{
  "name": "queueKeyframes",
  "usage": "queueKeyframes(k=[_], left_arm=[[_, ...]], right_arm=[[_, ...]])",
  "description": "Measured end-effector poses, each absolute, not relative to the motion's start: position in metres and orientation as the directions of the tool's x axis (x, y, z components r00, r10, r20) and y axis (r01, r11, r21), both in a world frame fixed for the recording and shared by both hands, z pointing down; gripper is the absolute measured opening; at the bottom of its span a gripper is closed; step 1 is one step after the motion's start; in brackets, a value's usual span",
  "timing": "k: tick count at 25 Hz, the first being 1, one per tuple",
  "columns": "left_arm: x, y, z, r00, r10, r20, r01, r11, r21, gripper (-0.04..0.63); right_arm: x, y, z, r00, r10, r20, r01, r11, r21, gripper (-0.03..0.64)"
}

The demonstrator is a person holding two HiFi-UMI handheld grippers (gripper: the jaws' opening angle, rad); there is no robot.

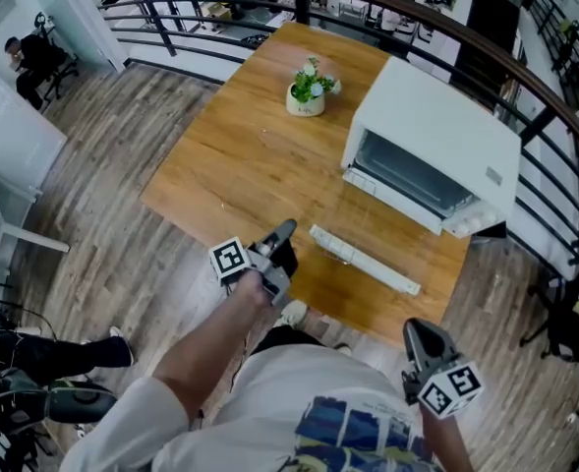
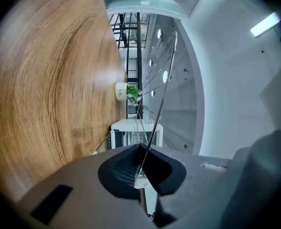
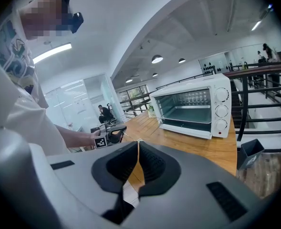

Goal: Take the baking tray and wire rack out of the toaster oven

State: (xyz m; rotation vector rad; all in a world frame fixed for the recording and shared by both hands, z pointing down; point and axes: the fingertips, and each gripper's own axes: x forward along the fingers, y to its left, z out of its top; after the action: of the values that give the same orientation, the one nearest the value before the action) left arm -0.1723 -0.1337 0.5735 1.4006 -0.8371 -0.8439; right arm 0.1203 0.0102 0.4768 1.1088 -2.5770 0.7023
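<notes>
One of two items is out: the left gripper (image 1: 285,232) clamps the wire rack (image 2: 157,104) at the near edge of the bench (image 1: 230,165). The right gripper (image 3: 138,149) is closed and empty. What looks to be the baking tray (image 3: 188,112) sits inside the open toaster oven (image 1: 436,116). Fetching it next calls for opening that gripper.

Worktop (image 1: 240,165): wood, warm grain, smooth with a soft sheen. Toaster oven (image 1: 446,126): white shell, smooth, lightly glossy. Wire rack (image 2: 163,80): thin bright metal rod, shiny. Left gripper (image 2: 141,149) and right gripper (image 3: 138,144): matt grey plastic bodies, black ribbed jaws. Floor (image 1: 102,136): wood planks, duller, greyer.
</notes>
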Motion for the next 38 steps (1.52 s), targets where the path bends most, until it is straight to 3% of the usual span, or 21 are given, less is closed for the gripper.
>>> queueKeyframes(k=[25,38], left_arm=[[-0.293,-0.204,0.612,0.498,-0.867,0.008,0.010,0.016,1.000,0.002],[-0.317,-0.235,0.654,0.524,-0.849,0.070,-0.025,0.067,0.997,0.002]], right_arm=[[0.047,-0.036,0.485,-0.601,-0.687,0.407,-0.799,0.511,-0.317,0.009],[0.041,-0.031,0.484,-0.515,-0.746,0.422,-0.856,0.425,-0.295,0.009]])
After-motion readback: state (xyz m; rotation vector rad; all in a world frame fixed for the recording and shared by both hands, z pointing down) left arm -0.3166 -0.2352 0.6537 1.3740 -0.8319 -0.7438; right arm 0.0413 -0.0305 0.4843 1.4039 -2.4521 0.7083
